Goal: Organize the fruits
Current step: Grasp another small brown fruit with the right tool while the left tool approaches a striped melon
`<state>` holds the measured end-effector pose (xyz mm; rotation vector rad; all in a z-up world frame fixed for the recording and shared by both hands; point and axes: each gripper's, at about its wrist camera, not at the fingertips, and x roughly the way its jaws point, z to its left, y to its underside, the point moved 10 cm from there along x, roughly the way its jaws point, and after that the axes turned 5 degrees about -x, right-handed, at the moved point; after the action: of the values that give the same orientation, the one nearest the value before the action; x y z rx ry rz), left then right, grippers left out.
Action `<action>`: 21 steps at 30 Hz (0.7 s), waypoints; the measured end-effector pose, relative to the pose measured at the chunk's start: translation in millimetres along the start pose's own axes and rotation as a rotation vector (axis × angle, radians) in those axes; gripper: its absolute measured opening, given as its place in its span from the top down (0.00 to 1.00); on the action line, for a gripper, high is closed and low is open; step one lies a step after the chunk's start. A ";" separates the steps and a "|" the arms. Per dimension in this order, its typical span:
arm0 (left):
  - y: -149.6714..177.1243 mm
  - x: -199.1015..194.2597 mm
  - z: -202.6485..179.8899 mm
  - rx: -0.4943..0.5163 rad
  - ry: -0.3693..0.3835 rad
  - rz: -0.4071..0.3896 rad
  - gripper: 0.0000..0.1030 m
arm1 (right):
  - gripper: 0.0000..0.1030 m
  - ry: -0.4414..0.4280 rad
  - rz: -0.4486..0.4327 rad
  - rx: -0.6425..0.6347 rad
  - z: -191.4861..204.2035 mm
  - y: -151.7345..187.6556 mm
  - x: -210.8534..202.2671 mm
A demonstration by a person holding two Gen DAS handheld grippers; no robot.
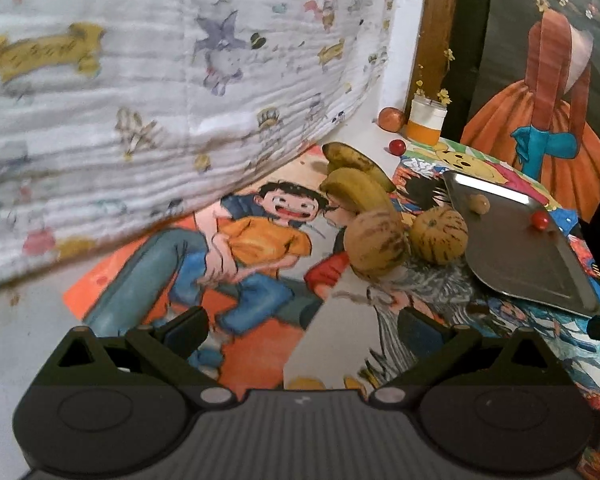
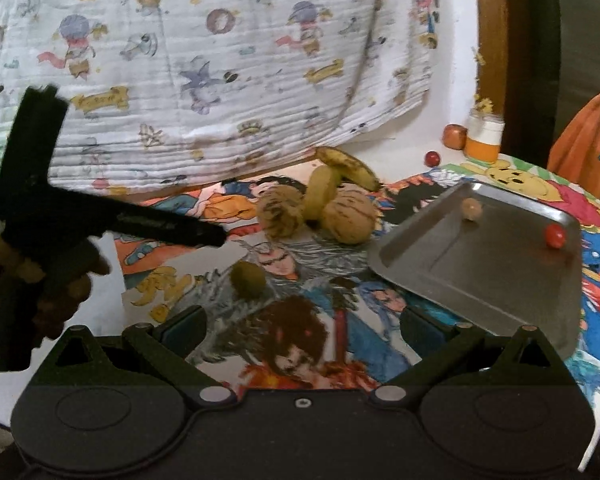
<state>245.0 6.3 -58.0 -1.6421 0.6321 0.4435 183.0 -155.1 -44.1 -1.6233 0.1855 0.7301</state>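
Observation:
A metal tray (image 1: 516,264) (image 2: 480,276) lies at the right on cartoon posters. It holds a small tan fruit (image 1: 479,203) (image 2: 471,208) and a red cherry (image 1: 538,221) (image 2: 554,235). Left of the tray sit two striped round melons (image 1: 376,246) (image 2: 348,220) and two bananas (image 1: 356,190) (image 2: 346,166). A small green fruit (image 2: 247,278) lies nearer, ahead of my right gripper (image 2: 300,330), which is open and empty. My left gripper (image 1: 300,328) is open and empty too, a short way before the melons. The right wrist view shows the left gripper's body (image 2: 112,220) in a hand.
A red apple (image 1: 392,119) (image 2: 455,136), a loose cherry (image 1: 397,147) (image 2: 432,158) and a jar with yellow flowers (image 1: 426,120) (image 2: 484,136) stand at the back. A printed white cloth (image 1: 160,92) (image 2: 220,60) hangs along the left and back. A painted picture (image 1: 548,80) leans at the right.

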 end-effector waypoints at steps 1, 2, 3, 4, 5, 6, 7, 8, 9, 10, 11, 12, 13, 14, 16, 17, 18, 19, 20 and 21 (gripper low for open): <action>-2.9 1.8 -0.4 0.003 0.006 0.001 0.00 | 0.01 -0.006 0.006 0.003 3.4 -0.2 1.9; -5.7 3.9 -0.5 0.003 0.013 0.004 0.00 | 0.01 -0.012 0.011 0.007 6.6 -0.3 3.7; -8.3 6.8 0.1 -0.001 0.019 0.010 0.00 | 0.01 -0.018 0.016 0.007 10.0 0.0 5.8; -10.8 9.9 0.9 -0.007 0.025 0.017 0.00 | 0.01 -0.019 0.021 0.006 12.2 0.3 7.6; -12.7 12.3 1.7 -0.011 0.031 0.020 0.00 | 0.01 -0.017 0.026 0.006 14.2 0.2 10.0; -14.8 14.9 2.4 -0.015 0.037 0.022 0.00 | 0.01 -0.014 0.028 0.007 15.3 -0.2 12.3; -16.6 17.4 3.1 -0.016 0.042 0.024 0.00 | 0.01 -0.012 0.030 0.009 16.2 -1.0 14.7; -18.3 19.7 3.5 -0.016 0.045 0.025 0.00 | 0.01 -0.012 0.031 0.013 16.6 -1.7 17.3; -19.4 21.6 3.9 -0.014 0.048 0.025 0.00 | 0.01 -0.011 0.031 0.016 17.3 -2.3 19.8; -20.3 23.3 3.9 -0.010 0.051 0.026 0.00 | 0.01 -0.013 0.028 0.018 18.4 -2.8 21.8; -21.0 24.7 3.9 -0.008 0.054 0.027 0.00 | 0.01 -0.015 0.026 0.018 19.4 -3.5 24.5; -21.7 26.5 3.7 -0.007 0.059 0.029 0.00 | 0.01 -0.017 0.025 0.016 20.3 -3.9 27.8; -22.5 28.3 3.4 -0.006 0.065 0.031 0.00 | 0.01 -0.014 0.024 0.013 20.5 -3.9 30.4; -23.1 29.9 3.3 -0.006 0.070 0.034 0.00 | 0.01 -0.012 0.022 0.010 21.0 -4.3 33.1; -24.1 33.3 3.0 -0.012 0.082 0.039 0.00 | 0.04 -0.006 0.023 -0.001 21.1 -4.1 39.9; -24.6 34.9 3.1 -0.016 0.090 0.042 0.00 | 0.08 -0.003 0.027 -0.008 21.3 -4.1 43.1; -25.2 36.8 2.8 -0.021 0.101 0.046 0.00 | 0.10 -0.004 0.030 -0.012 21.8 -4.5 46.0; -25.7 38.1 2.8 -0.026 0.112 0.049 0.00 | 0.11 -0.009 0.029 -0.014 22.3 -5.5 48.4; -26.2 39.9 2.7 -0.031 0.121 0.051 0.00 | 0.13 -0.015 0.027 -0.015 22.7 -6.4 50.2; -26.9 41.9 2.2 -0.037 0.131 0.055 0.00 | 0.14 -0.022 0.026 -0.016 23.1 -7.4 52.3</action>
<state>294.6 4.4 -63.2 -1.7016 0.7721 0.3917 219.7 -117.1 -67.1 -1.6304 0.1860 0.7706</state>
